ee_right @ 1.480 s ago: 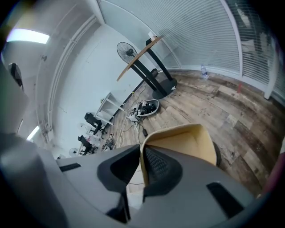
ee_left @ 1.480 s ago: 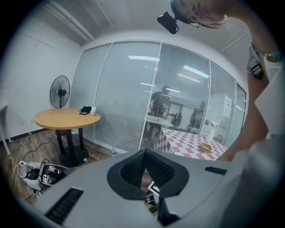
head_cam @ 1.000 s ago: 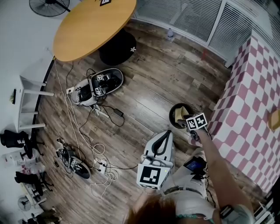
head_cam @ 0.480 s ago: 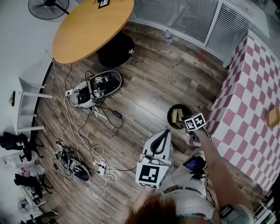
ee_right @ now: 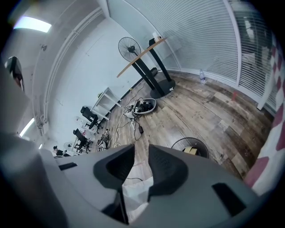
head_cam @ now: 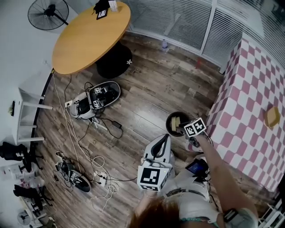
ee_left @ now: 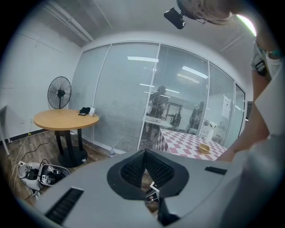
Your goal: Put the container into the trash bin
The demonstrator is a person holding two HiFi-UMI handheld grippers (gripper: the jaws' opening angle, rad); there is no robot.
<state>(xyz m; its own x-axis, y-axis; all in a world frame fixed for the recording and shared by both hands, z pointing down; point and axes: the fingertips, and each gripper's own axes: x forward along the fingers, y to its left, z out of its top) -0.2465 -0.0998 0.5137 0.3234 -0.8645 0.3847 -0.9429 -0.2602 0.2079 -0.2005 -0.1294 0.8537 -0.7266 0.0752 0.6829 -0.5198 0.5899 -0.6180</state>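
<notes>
The trash bin (head_cam: 169,129) is a dark round tub on the wood floor beside the checkered table. A tan container (head_cam: 177,120) lies inside it, and the bin (ee_right: 178,143) with the container (ee_right: 191,151) shows again in the right gripper view. My right gripper (head_cam: 192,129) hovers at the bin's right rim. Its jaws are closing with a gap still between them, and the right gripper (ee_right: 141,151) holds nothing. My left gripper (head_cam: 165,136) stays close to my body, left of the bin. In its own view the left gripper (ee_left: 144,152) is shut and empty.
A pink checkered table (head_cam: 249,111) stands right of the bin, with a yellow bowl (head_cam: 271,116) on it. A round wooden table (head_cam: 89,33), a fan (head_cam: 46,13), an open equipment case (head_cam: 95,95) and loose cables (head_cam: 89,151) are to the left.
The head view has tilted, sliding the scene down and left. The right gripper has lifted slightly at the bin's rim. The container lies in the bin throughout.
</notes>
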